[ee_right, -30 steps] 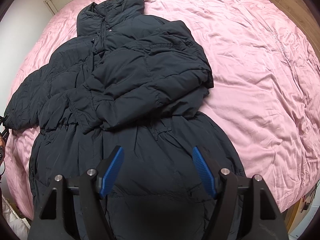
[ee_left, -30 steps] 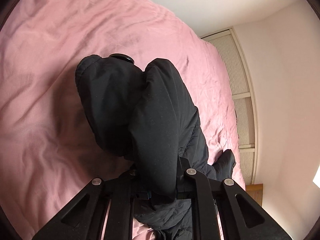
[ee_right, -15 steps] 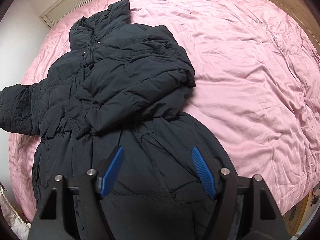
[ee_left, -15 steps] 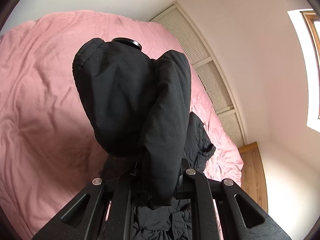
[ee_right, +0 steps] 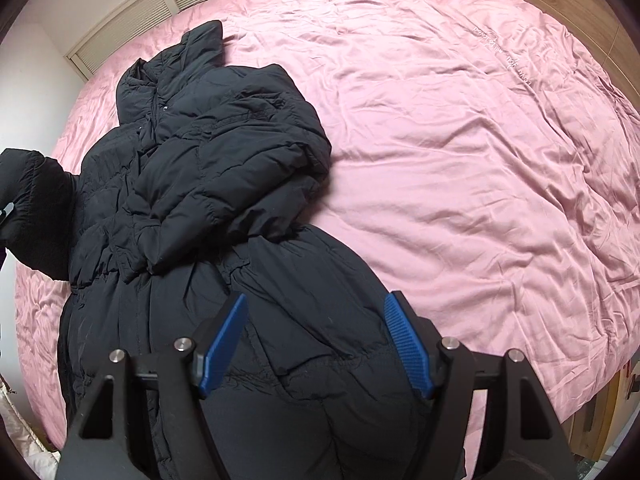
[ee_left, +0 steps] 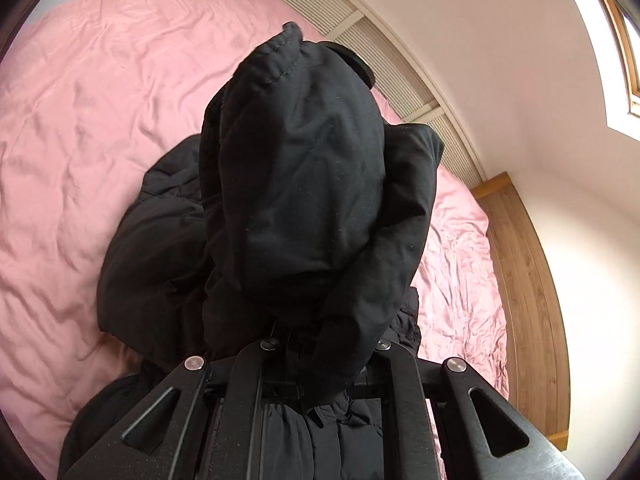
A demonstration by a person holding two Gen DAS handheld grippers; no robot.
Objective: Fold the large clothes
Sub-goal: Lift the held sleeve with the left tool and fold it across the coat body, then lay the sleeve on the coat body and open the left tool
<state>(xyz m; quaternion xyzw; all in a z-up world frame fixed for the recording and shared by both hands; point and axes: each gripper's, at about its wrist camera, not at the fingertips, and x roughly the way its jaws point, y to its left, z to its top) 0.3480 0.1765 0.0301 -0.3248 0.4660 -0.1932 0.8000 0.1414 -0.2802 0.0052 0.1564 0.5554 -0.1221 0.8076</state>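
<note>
coat [ee_right: 224,208] – a black puffer – lies spread on the pink bedspread [ee_right: 460,152], collar toward the louvred panels [ee_right: 132,20] at the far end, hem toward the right gripper [ee_right: 316,344]. one sleeve is folded across the chest. the other sleeve [ee_left: 296,184] is lifted off the bed, its cuff draped over the left gripper [ee_left: 324,340], which is pinched tight on the fabric; the cloth hides the fingertips. in the right wrist view that raised cuff shows at the left edge, apart from the bedspread. the right gripper hangs over the coat's lower part with its blue pads [ee_right: 408,348] spread wide – nothing between them, no contact with the fabric that can be made out. a wooden bed frame [ee_left: 524,280] runs along the side of the bed, below a white wall [ee_left: 500,60].
</note>
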